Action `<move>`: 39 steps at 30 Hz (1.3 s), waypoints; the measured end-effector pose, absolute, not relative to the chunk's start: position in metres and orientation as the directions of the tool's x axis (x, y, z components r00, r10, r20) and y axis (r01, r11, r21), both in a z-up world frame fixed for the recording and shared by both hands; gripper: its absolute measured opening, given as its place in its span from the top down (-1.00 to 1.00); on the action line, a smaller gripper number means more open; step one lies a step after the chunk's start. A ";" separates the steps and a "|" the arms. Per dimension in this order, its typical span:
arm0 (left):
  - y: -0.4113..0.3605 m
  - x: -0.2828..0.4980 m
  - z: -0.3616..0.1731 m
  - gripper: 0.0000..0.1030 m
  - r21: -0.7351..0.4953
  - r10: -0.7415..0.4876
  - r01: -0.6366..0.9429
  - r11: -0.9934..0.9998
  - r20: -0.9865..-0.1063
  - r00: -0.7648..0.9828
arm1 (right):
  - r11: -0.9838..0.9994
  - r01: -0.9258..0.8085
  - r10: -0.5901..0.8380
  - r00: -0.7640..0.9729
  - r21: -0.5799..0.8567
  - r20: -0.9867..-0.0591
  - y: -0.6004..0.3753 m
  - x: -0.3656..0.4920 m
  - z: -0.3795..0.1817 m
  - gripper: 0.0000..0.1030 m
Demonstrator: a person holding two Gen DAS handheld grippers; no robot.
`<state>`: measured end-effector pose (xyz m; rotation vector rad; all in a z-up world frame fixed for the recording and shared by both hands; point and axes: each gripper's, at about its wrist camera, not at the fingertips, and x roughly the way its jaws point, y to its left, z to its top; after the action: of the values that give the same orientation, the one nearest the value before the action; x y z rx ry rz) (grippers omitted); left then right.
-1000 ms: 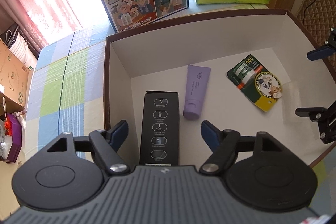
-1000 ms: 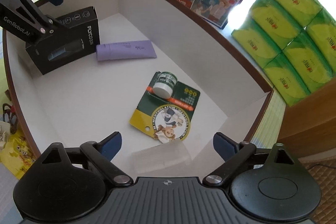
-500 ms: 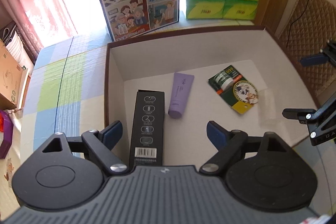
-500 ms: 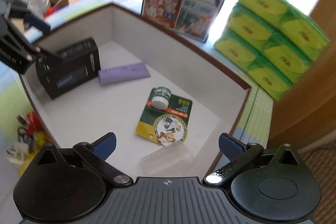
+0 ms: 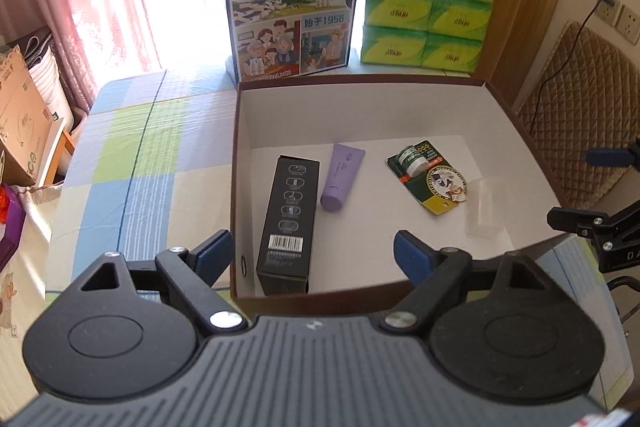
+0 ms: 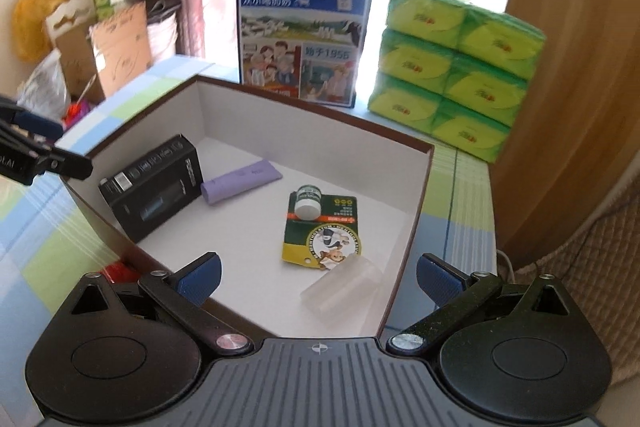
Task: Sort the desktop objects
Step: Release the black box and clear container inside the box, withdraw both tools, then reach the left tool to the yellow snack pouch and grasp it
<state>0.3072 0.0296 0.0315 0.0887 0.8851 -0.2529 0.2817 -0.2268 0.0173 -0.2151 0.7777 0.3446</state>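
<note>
Left claw (image 5: 310, 251) hangs released and empty over the near rim of the brown box (image 5: 234, 187), right claw (image 6: 318, 273) likewise released, empty, at the box's near corner; both sit clear of the contents, likely because sorting looks done. Inside, the items lie flat and apart: black carton (image 5: 289, 215) along the wall at 9 o'clock, clear plastic case (image 6: 344, 291) near 4 o'clock, purple tube (image 5: 342, 177) just beside the carton, green carded jar (image 5: 430, 179) toward 2 o'clock. Beyond at 12 o'clock, milk carton (image 5: 290, 3) and green tissue packs (image 5: 428, 19) stand on the checked worktop (image 5: 132, 163), apparently not part of the sort.
</note>
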 end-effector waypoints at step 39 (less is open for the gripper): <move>0.017 0.200 -0.047 -0.59 0.025 -0.234 0.459 0.888 -0.834 0.500 | 0.971 -0.206 0.219 0.581 0.118 -0.784 -0.241 0.167 -0.050 -0.96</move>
<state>0.2003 0.0175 -0.0465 0.2576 0.9610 -0.4246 0.1672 -0.2406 -0.0500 0.0149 0.9176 0.2484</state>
